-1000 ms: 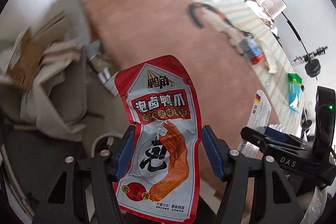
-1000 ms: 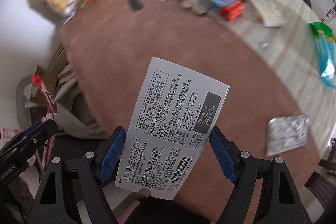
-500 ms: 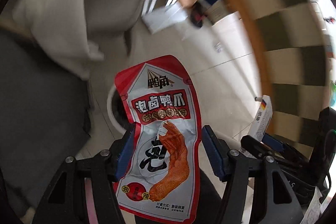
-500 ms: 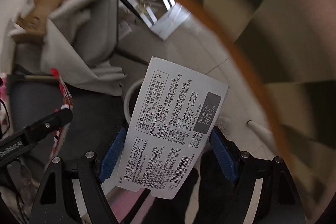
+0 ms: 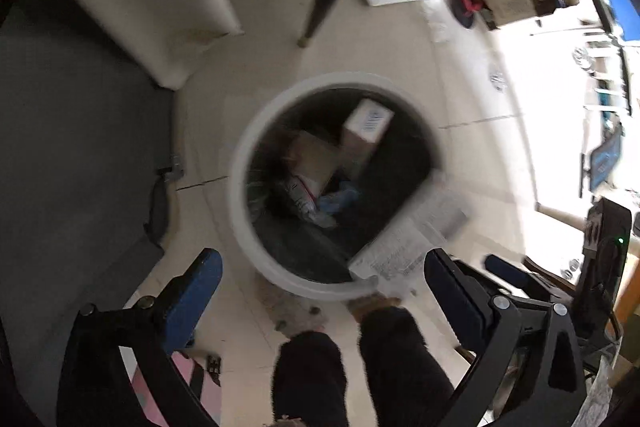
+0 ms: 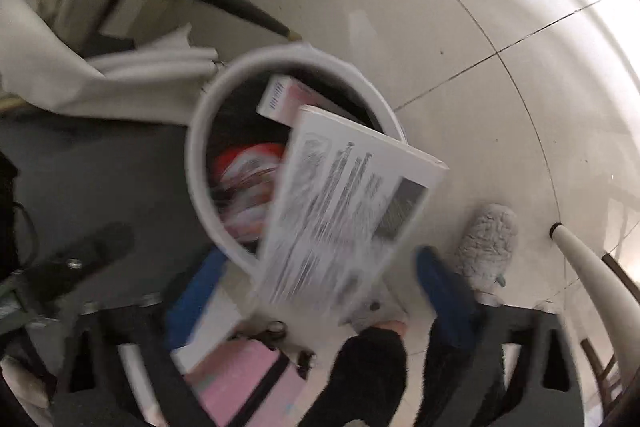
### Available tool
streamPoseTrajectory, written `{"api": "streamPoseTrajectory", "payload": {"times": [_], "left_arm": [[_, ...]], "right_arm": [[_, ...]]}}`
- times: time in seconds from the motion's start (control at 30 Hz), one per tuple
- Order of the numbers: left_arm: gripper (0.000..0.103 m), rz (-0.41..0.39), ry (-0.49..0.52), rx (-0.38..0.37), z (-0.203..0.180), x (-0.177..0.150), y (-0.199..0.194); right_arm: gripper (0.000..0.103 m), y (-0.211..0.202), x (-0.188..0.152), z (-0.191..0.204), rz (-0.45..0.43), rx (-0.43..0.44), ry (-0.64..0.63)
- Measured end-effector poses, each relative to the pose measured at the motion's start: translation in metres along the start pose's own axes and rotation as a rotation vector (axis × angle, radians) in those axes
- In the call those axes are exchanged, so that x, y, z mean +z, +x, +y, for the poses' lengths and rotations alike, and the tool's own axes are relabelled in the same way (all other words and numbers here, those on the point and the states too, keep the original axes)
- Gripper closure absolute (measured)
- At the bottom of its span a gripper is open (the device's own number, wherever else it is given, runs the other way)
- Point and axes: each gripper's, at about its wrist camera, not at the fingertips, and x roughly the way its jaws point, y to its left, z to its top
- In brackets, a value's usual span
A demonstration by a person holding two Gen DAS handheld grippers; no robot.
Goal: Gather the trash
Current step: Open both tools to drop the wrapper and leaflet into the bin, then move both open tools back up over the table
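Left gripper (image 5: pixel 320 291) is seen spread wide and empty above the white bin (image 5: pixel 256 131), where boxes and wrappers lie. Right gripper (image 6: pixel 320 279) is likewise parted, and the printed box (image 6: pixel 344 211) is caught blurred, seemingly loose, over the rim beside the red packet (image 6: pixel 244 183). 2 items look nearly binned.

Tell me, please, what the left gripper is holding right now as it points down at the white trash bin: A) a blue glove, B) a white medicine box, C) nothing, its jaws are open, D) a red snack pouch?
C: the left gripper has its blue pads spread wide with only the trash bin and floor between them.
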Motion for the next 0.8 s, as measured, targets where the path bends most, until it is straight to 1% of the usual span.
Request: {"api": "streamPoseTrajectory", "payload": {"times": [0.03, 0.1, 0.17, 0.23, 0.3, 0.43, 0.6, 0.8], "left_arm": [[0.000, -0.003, -0.010, 0.026, 0.004, -0.002, 0.001], [0.000, -0.017, -0.027, 0.048, 0.009, -0.007, -0.003], [0.000, -0.044, -0.029, 0.089, 0.010, -0.011, -0.009], [0.000, -0.057, -0.025, 0.130, 0.010, -0.017, -0.017], [0.000, -0.062, -0.031, 0.130, 0.008, -0.022, -0.026], [0.000, -0.093, -0.022, 0.147, 0.000, -0.033, -0.054], [0.000, -0.121, -0.008, 0.163, -0.010, -0.046, -0.094], [0.000, -0.173, 0.003, 0.178, -0.026, -0.071, -0.161]], "right_arm": [[0.000, 0.006, 0.002, 0.000, 0.004, -0.018, -0.006], [0.000, 0.011, 0.000, -0.001, 0.007, -0.064, -0.022], [0.000, 0.006, -0.002, 0.001, -0.007, -0.091, -0.038], [0.000, -0.003, -0.005, 0.009, -0.024, -0.139, -0.071], [0.000, -0.013, -0.006, 0.019, -0.040, -0.199, -0.097], [0.000, -0.041, -0.008, 0.037, -0.071, -0.272, -0.137], [0.000, -0.091, -0.019, 0.053, -0.120, -0.306, -0.157], [0.000, -0.158, -0.042, 0.074, -0.162, -0.305, -0.175]]}}
